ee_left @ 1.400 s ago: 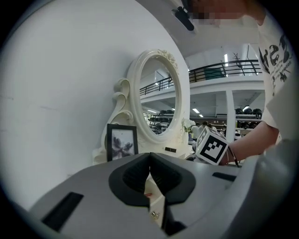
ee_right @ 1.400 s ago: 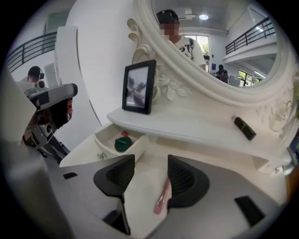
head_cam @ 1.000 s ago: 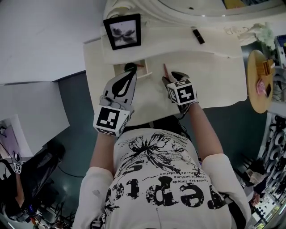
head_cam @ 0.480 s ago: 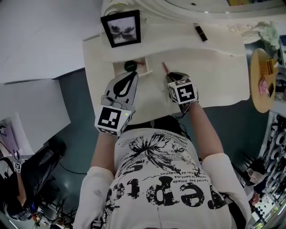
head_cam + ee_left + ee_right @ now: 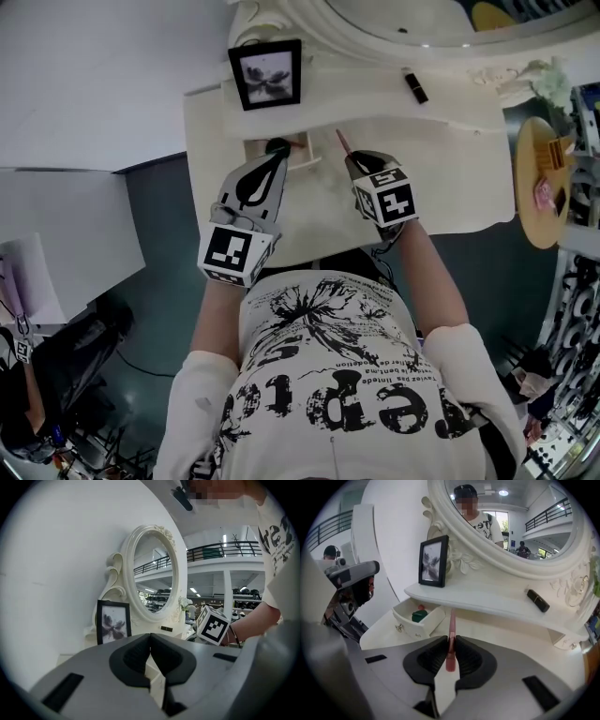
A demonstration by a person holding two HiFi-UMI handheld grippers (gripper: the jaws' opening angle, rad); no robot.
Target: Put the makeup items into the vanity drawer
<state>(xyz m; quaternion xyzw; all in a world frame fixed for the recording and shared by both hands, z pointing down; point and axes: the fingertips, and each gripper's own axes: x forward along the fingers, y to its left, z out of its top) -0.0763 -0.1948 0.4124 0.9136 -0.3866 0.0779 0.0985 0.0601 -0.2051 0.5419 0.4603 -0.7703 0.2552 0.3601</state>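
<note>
My right gripper (image 5: 450, 645) is shut on a slim pink makeup tube (image 5: 452, 625), which sticks out ahead of the jaws toward the shelf. In the head view this gripper (image 5: 354, 160) hovers over the vanity top (image 5: 450, 169), right of the open small drawer (image 5: 302, 157). The drawer (image 5: 423, 623) holds a green item (image 5: 419, 615) and a small red one (image 5: 421, 607). A black lipstick (image 5: 538, 600) lies on the upper shelf (image 5: 415, 85). My left gripper (image 5: 273, 161) is shut and holds nothing, its tip at the drawer's front; its jaws (image 5: 150, 651) meet.
A black picture frame (image 5: 267, 74) stands on the shelf's left end, above the drawer. The oval mirror (image 5: 511, 522) rises behind the shelf. A round yellow stand (image 5: 542, 178) with small items sits to the right of the vanity. The grey floor drops off to the left.
The right gripper has closed in on the pink tube and carried it slightly toward the shelf. The left gripper has barely shifted at the drawer.
</note>
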